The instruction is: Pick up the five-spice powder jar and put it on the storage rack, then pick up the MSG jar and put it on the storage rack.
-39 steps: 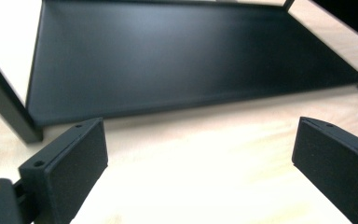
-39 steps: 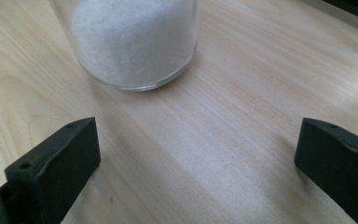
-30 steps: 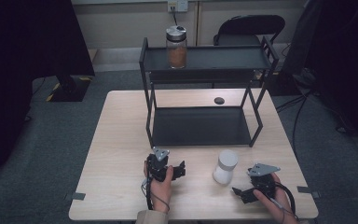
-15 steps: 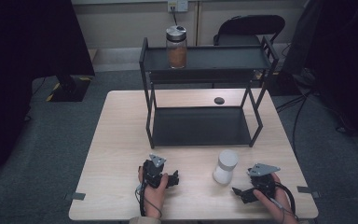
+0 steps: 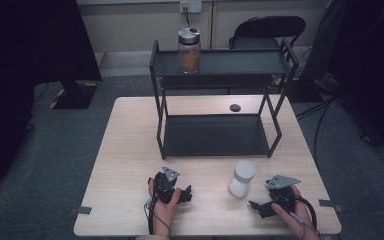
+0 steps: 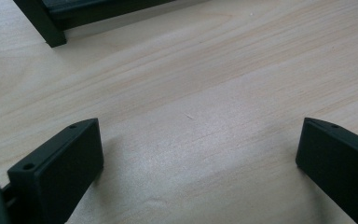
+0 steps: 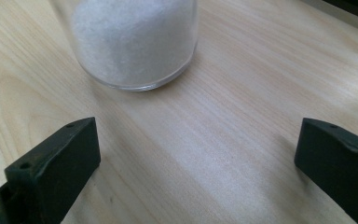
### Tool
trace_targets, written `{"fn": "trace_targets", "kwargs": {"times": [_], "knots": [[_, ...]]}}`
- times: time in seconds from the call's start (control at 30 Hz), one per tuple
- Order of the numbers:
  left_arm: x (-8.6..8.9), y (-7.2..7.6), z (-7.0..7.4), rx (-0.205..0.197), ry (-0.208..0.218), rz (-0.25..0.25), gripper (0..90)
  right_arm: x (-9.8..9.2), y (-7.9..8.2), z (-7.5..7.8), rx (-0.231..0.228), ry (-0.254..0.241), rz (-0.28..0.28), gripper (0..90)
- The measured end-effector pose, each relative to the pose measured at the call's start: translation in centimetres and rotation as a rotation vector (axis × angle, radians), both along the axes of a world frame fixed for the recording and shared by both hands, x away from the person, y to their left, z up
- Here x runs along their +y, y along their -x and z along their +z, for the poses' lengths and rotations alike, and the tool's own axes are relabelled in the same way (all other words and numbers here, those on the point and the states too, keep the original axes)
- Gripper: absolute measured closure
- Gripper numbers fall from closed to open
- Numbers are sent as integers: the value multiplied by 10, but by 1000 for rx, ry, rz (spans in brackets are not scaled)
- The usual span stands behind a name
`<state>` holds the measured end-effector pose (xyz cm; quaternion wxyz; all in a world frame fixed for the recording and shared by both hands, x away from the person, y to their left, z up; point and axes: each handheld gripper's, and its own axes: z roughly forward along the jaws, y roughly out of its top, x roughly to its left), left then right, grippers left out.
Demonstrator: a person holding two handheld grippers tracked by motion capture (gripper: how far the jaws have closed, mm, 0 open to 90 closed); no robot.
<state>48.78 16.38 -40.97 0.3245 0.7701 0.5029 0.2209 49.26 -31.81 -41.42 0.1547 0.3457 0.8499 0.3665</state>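
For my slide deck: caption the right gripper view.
Open right tool facing a jar of white powder on the wooden table.

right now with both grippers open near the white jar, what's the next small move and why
Probably ease the right gripper forward toward the white jar until its jaws stand on either side of the glass. In the right gripper view the jar stands upright just ahead of the wide-open jaws, slightly left of centre, with nothing between them. The left gripper faces bare table.
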Motion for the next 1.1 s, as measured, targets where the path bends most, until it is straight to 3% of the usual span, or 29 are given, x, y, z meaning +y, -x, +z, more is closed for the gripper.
{"fn": "trace_targets", "kwargs": {"times": [0.83,1.1], "knots": [[0,0,0,-1,0,-2,0,2,1,0,3,-4,-15,0],[0,0,0,-1,1,-1,0,6,7,0,-20,-18,-6,13]]}}
